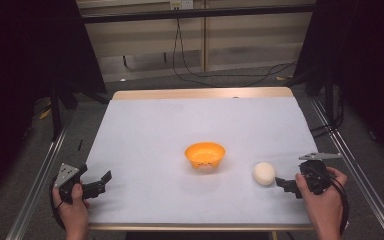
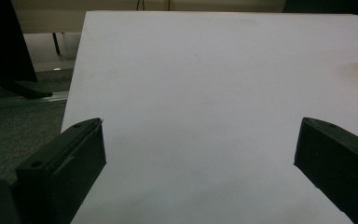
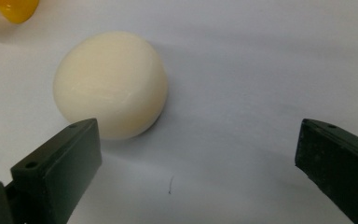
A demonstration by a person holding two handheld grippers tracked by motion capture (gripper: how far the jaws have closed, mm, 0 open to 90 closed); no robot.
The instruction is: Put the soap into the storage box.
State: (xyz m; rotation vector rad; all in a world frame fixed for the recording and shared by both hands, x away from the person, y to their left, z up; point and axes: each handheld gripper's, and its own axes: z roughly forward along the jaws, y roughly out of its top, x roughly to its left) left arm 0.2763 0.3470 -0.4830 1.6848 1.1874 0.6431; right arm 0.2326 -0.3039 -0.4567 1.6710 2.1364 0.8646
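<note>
A: What is the high view giving you that the gripper views are not?

B: The whole table (image 1: 145, 130) under its pale sheet, with the bowl (image 1: 205, 154) sitting near the middle and the ball (image 1: 263, 173) lying at about four o'clock from it, well apart. Both hands are coming in from the bottom edge: the left gripper (image 1: 101, 181) is resting at the table's near left corner, at about eight o'clock from the bowl, and the right gripper (image 1: 283, 183) is sitting near the right edge.

A: And the gripper views?

B: The right gripper view is showing the ball (image 3: 111, 84) up close, a smooth cream dome lying on the sheet, with a sliver of the bowl (image 3: 10, 8) peeking in at eleven o'clock. The left gripper view is looking over bare sheet (image 2: 205, 93), with floor at nine o'clock.

A: Where is the ball lying against the right fingers?

B: Just ahead of them and off to one side. It is sitting at about twelve o'clock from the left-hand finger (image 3: 60, 163), just beyond its tip, not between the two. Whether it is touching that tip I cannot tell. The jaws are standing spread wide, pinching nothing.

A: The left gripper?

B: Its jaws are spread wide too, with nothing between them.

A: Hand poses?

B: Each hand is gripping its tool from behind, low over the table. The right hand (image 1: 322, 197) is pointing its gripper toward nine o'clock, at the ball; the left hand (image 1: 72, 207) is aiming toward two o'clock.
</note>
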